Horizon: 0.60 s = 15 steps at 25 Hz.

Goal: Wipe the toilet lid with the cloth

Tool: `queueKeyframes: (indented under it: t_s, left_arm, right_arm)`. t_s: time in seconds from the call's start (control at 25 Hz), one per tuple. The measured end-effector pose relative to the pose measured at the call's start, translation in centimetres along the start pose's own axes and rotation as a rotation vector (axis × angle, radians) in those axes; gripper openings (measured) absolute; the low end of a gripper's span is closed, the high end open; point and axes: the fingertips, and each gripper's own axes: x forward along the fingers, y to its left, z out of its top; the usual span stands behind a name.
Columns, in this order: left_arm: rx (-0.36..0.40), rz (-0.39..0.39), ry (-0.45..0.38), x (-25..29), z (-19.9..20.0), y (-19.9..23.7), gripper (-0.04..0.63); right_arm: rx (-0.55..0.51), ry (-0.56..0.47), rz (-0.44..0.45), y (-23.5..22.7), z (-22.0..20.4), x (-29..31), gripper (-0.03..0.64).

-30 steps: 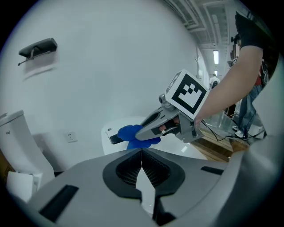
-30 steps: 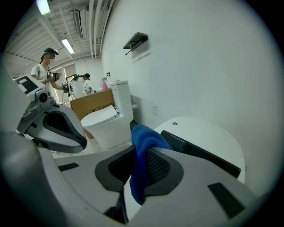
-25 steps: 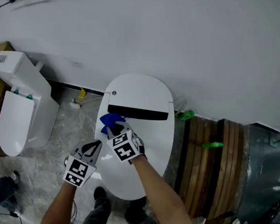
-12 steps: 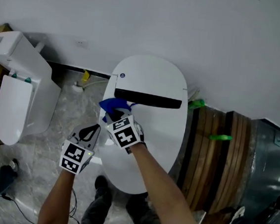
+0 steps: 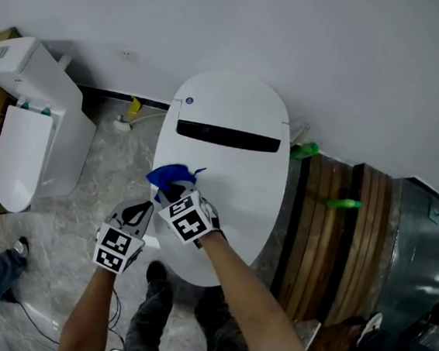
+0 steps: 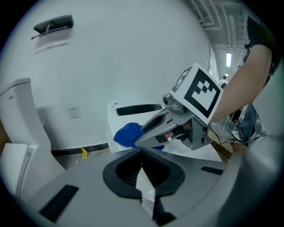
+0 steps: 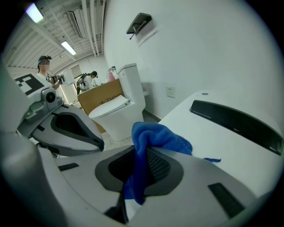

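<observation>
The right gripper (image 5: 172, 195) was clamped on the blue cloth (image 5: 169, 177), whose bunched free end sat over the left edge of the toilet lid (image 5: 235, 172), roughly midway along it. The left gripper (image 5: 139, 215), jaws together and empty, hung just off that same edge of the lid. To wipe well, the cloth likely needed pressing flat onto the lid and drawing in overlapping passes toward its opposite edge. The hard jaw tips should stay off the glossy surface, and the empty gripper clear of the path.
</observation>
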Motion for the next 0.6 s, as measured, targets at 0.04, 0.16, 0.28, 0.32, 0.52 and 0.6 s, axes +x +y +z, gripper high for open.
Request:
queueKeyframes:
  t_s: [0.04, 0.16, 0.28, 0.32, 0.52, 0.6]
  left_arm:
    - [-0.005, 0.000, 0.008, -0.1, -0.4, -0.3, 0.011]
    - [-0.029, 0.004, 0.029, -0.8, -1.7, -1.0, 0.011]
    - [-0.049, 0.007, 0.046, -1.8, -3.2, -1.9, 0.011]
    - [-0.052, 0.006, 0.052, -2.1, -3.7, -2.3, 0.011]
    - [-0.042, -0.018, 0.090, -3.5, -6.2, -5.1, 0.011]
    - [-0.042, -0.031, 0.107, -3.9, -7.3, -6.5, 0.011]
  right_arm:
    - [-0.002, 0.004, 0.006, 0.6, -0.6, -0.2, 0.054]
    - [-0.004, 0.021, 0.025, 2.1, -2.4, -0.9, 0.054]
    - [-0.001, 0.040, 0.043, 3.6, -4.3, -1.7, 0.055]
    - [0.000, 0.047, 0.049, 4.2, -5.0, -2.0, 0.055]
    - [0.020, 0.083, 0.077, 7.1, -8.7, -3.6, 0.055]
    - [0.030, 0.095, 0.089, 8.4, -10.4, -4.5, 0.055]
